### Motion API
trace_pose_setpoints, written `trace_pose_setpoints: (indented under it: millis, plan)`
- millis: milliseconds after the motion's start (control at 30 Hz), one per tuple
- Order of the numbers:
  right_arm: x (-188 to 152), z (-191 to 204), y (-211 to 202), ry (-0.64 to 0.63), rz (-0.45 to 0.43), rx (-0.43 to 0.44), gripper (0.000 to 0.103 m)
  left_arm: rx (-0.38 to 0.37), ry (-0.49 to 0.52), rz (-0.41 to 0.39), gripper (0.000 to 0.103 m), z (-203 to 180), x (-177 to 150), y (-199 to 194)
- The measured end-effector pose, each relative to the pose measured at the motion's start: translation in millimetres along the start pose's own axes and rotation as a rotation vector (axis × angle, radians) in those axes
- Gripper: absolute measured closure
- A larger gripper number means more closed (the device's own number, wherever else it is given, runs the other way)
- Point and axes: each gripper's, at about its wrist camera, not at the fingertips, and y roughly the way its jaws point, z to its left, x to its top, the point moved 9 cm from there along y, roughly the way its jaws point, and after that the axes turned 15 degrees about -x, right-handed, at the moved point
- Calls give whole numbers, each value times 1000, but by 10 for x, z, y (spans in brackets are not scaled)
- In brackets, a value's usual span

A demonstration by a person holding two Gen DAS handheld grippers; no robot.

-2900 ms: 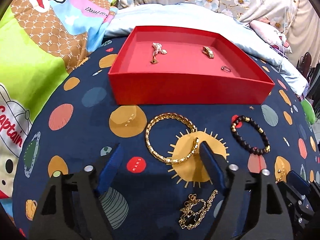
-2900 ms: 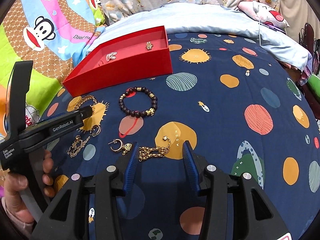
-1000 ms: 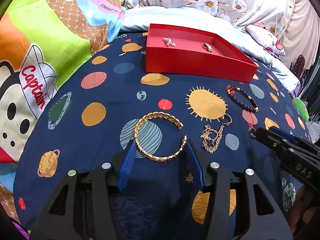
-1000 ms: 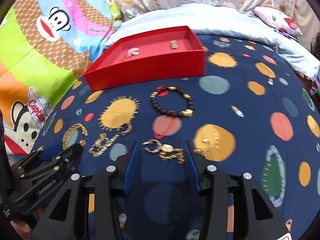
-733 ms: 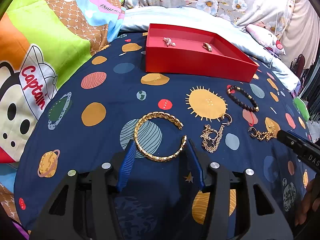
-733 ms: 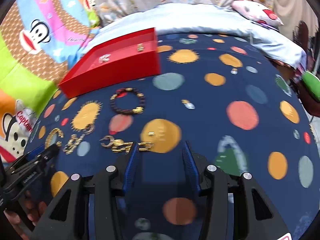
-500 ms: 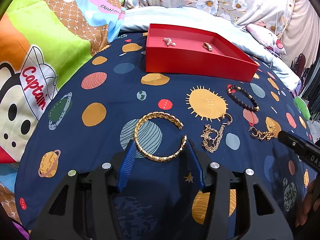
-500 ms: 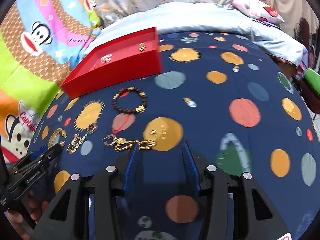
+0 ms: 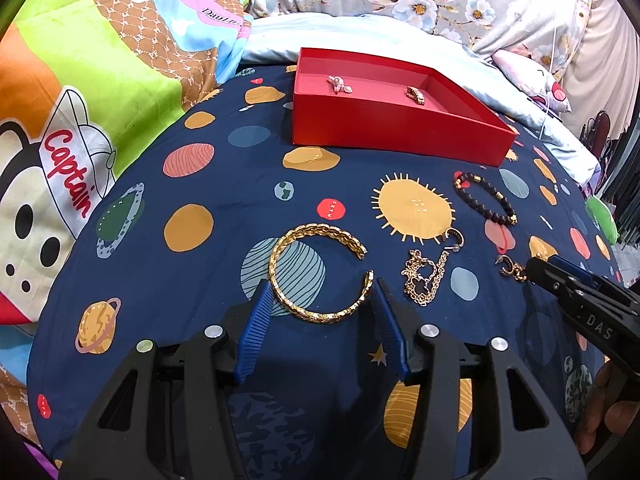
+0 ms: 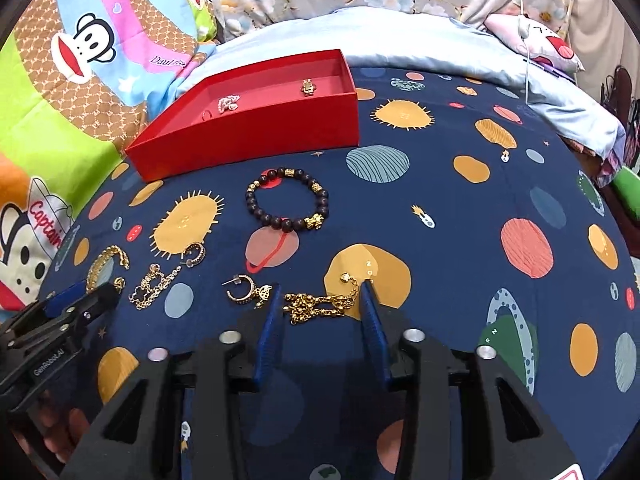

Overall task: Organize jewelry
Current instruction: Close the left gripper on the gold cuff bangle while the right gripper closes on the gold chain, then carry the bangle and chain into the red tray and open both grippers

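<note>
Gold links of a braided cuff bangle (image 9: 320, 276) were seen in the left wrist view, lying on the navy planet-print bedspread (image 9: 224, 176) between the blue pads of the left gripper (image 9: 320, 300). The pads flanked the bangle's near half, the right one at its open end; whether it touched could not be told. That gripper and bangle were placed as they had been a second before. A gold chain with a black clover (image 9: 424, 280) lay just right of the bangle, a dark beaded bracelet (image 9: 486, 200) farther off, and the red box (image 9: 400, 128) behind held two small pieces. The right gripper (image 9: 538, 272) was seen at the right edge, its tip beside a hoop earring (image 9: 508, 266), where half a second earlier it had stood clear.

From the right wrist view, the right gripper (image 10: 320, 300) had just been closing: its pads were set nearer together than before, with a bunched gold chain bracelet (image 10: 320, 304) between them on the bedspread. The right pad met the chain's tail; a firm clamp was not shown. A charm hoop earring (image 10: 246, 292) lay just outside the left pad.
</note>
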Motion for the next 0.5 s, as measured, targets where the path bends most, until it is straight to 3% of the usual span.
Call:
trace_pose_setpoints:
  millis: [167,500]
  plan:
    - [-3,31,-13,-6,0,24,98,-6,-3,-3,59,12,-35,-50]
    - [-10,-17,-159,24,-9,43,99,-36,-26,10,67,43,-151,-190]
